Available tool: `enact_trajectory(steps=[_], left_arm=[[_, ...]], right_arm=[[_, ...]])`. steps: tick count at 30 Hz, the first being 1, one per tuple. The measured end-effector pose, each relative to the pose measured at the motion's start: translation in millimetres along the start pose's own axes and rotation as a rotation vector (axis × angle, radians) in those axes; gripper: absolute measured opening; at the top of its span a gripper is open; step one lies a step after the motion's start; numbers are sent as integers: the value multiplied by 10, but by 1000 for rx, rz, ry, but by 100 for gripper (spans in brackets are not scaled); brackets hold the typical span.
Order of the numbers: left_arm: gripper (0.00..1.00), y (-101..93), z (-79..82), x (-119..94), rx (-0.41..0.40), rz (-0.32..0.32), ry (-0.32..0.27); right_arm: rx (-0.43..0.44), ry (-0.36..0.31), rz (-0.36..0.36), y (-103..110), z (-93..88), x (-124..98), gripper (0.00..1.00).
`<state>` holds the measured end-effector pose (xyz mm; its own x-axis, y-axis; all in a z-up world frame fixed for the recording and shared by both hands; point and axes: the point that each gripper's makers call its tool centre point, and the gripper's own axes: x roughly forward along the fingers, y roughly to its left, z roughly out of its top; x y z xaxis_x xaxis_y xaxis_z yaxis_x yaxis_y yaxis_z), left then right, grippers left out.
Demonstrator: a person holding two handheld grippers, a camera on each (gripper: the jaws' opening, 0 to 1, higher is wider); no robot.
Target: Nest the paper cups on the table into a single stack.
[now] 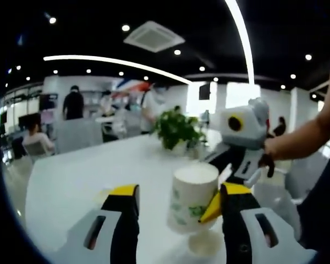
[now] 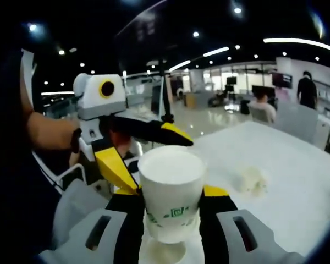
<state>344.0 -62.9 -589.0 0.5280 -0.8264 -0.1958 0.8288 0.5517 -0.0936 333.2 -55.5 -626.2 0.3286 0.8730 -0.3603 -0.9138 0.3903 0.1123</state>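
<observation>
Table: the white table (image 1: 71,181) carries the work; its far part looks bare, with a green plant (image 1: 176,129) standing near the far edge.

Left tool: my left tool (image 1: 179,212) hangs just above the table with its jaws spread wide. The paper cup (image 1: 191,201) stands between them and touches the right jaw, but the left jaw is apart from it, so I judge this tool grips nothing.

Right tool: my right tool (image 2: 170,206) has its two jaws pressed on both sides of the paper cup (image 2: 170,198), upside down, so I judge it holds the cup. In the left gripper view this tool (image 1: 239,143) comes in from the right, with my hand (image 1: 269,148) on it.

Lower cup: under the held cup I see another pale rim (image 2: 162,253), also in the left gripper view (image 1: 206,245). If it is a second cup, I cannot tell.

Progress: the held cup seems to be above the rim below, not yet pushed down. A pale blurred thing (image 2: 250,180) lies on the table further away; maybe it is one more cup, so stacking is probably not finished.
</observation>
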Motion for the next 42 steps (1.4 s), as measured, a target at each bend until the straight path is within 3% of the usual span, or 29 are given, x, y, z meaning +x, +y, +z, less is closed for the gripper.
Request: enact_trajectory(steps=[22, 35, 42], left_arm=[[42, -201, 45, 44, -22, -95, -2], [37, -239, 54, 37, 5, -105, -7], [37, -197, 147, 35, 19, -94, -49]], right_arm=[[-44, 5, 89, 200, 34, 49, 36], [-71, -8, 88, 208, 40, 50, 38], [-122, -37, 57, 140, 108, 18, 42]])
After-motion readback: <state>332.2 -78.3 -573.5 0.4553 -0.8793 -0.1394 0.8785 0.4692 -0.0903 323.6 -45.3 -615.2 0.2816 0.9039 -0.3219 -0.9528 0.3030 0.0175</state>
